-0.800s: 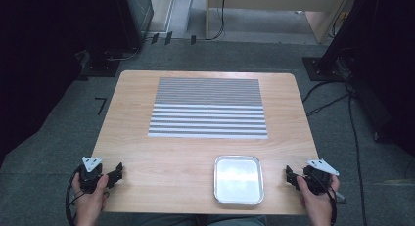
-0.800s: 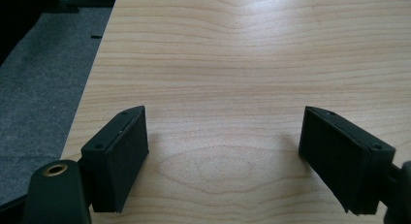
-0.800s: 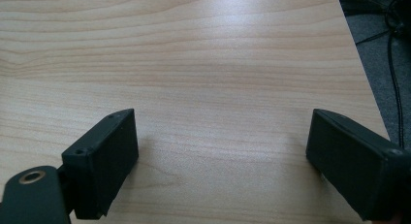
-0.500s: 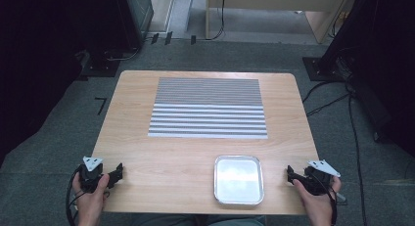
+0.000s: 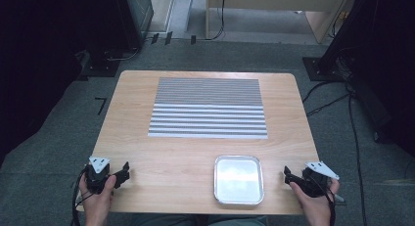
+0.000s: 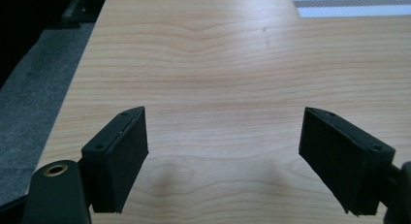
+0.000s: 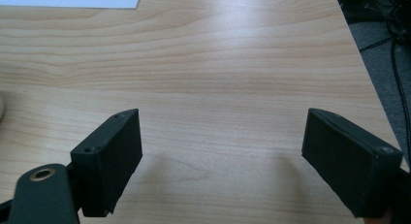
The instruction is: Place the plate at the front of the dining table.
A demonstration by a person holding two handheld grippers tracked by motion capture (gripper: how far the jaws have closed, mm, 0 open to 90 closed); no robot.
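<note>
Resting at near table edge, left gripper (image 5: 119, 176) and right gripper (image 5: 289, 176) both gaping wide — jaws holding nothing. Metal tray (image 5: 238, 179) sitting between them, empty. Striped mat (image 5: 209, 107) lying farther back on wooden table (image 5: 166, 157).

A light wooden table (image 5: 171, 172) with visible grain and a smooth, faintly sheeny finish. On it lies a flat grey-and-white striped mat (image 5: 208, 107), matt, its material unclear. A shiny rectangular metal tray (image 5: 238, 180) has a bright reflective base. The left black gripper (image 6: 225, 161) and the right black gripper (image 7: 237, 163) have matt jaws with finely textured pads. The floor is rough grey carpet (image 5: 49, 152).
</note>
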